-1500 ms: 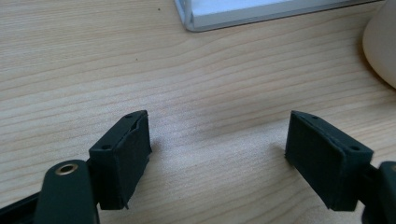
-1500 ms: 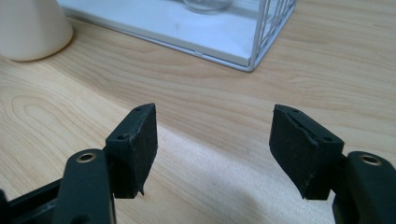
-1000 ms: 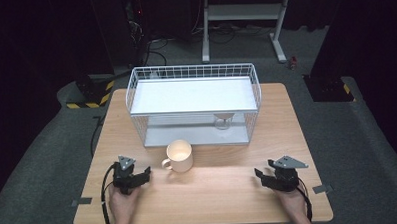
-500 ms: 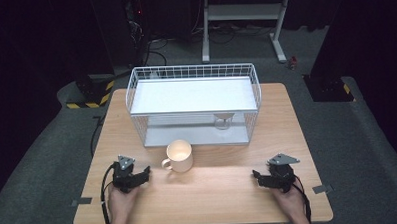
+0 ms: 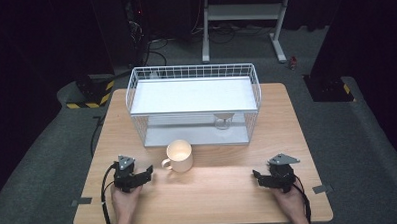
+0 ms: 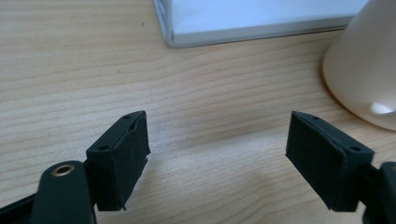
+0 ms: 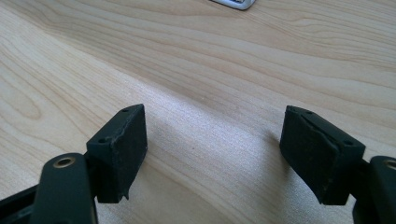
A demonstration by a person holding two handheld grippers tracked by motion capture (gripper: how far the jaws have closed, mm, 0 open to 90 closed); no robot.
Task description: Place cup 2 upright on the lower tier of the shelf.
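High view: overhead, facing forward-down on table (image 5: 214, 191). Gripper views: low, close over tabletop; left shares mug (image 6: 364, 70).

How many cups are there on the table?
2. A cream mug stands on the table in front of the wire rack. A clear glass sits under the rack's shelf, on the right. The shelf may hide more.

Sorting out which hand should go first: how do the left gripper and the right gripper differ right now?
The left gripper sits near the cream mug, whose side shows past its jaws; the right gripper sits far from the mug, with bare wooden table ahead. The left gripper points toward the mug's handle side; the right gripper points inward across the table. Both rest low at the table's near edge, jaws open, holding nothing.
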